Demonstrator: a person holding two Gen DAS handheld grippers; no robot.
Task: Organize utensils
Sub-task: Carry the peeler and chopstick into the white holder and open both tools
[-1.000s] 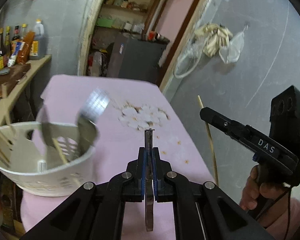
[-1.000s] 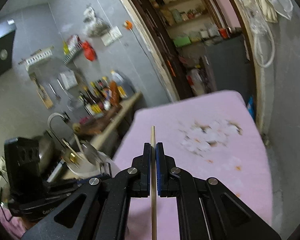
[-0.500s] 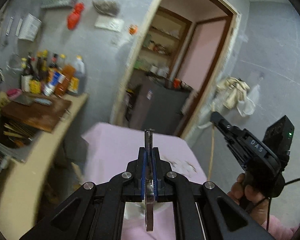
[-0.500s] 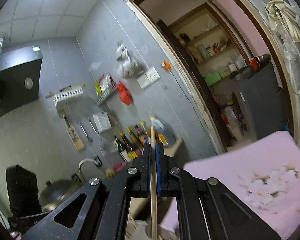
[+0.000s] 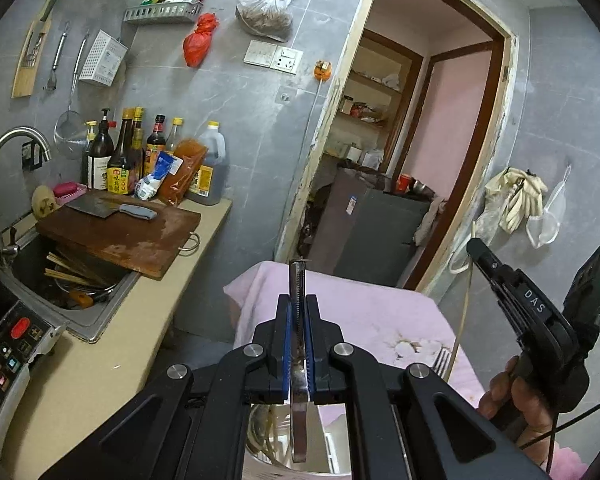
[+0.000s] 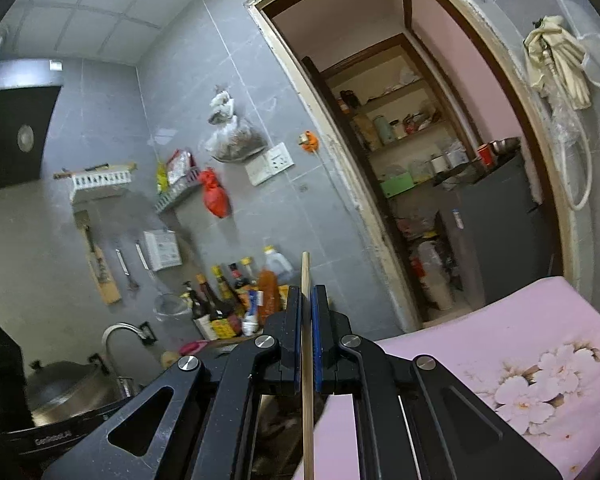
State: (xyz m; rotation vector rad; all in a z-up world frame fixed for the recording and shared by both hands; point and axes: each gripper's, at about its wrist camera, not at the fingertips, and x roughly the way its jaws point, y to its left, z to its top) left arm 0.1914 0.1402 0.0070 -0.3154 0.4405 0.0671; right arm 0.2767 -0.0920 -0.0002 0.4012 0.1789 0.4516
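Note:
My left gripper (image 5: 299, 306) is shut on a flat metal utensil (image 5: 298, 276), seen edge-on; its tip sticks up past the fingers and its wider end hangs below them. Under that gripper a bit of the white basket (image 5: 332, 446) shows, with fork tines (image 5: 443, 361) rising beside it. My right gripper (image 6: 307, 294) is shut on a wooden chopstick (image 6: 305, 268) that stands upright between the pads. In the left wrist view the right gripper (image 5: 478, 248) is held at the right by a hand, the chopstick (image 5: 463, 316) hanging below it. Both are above the pink flowered tablecloth (image 6: 500, 340).
A beige counter (image 5: 100, 360) on the left carries a cutting board (image 5: 120, 236) with a cleaver, several sauce bottles (image 5: 140, 160), a sink (image 5: 72, 280) with chopsticks in it, and a cooker panel (image 5: 8, 356). A doorway (image 5: 400, 160) opens behind the table.
Both grippers have lifted and tilted upward, keeping their utensils. The views have swung from the tabletop and basket up to the wall, counter and doorway; the basket has dropped under the left gripper.

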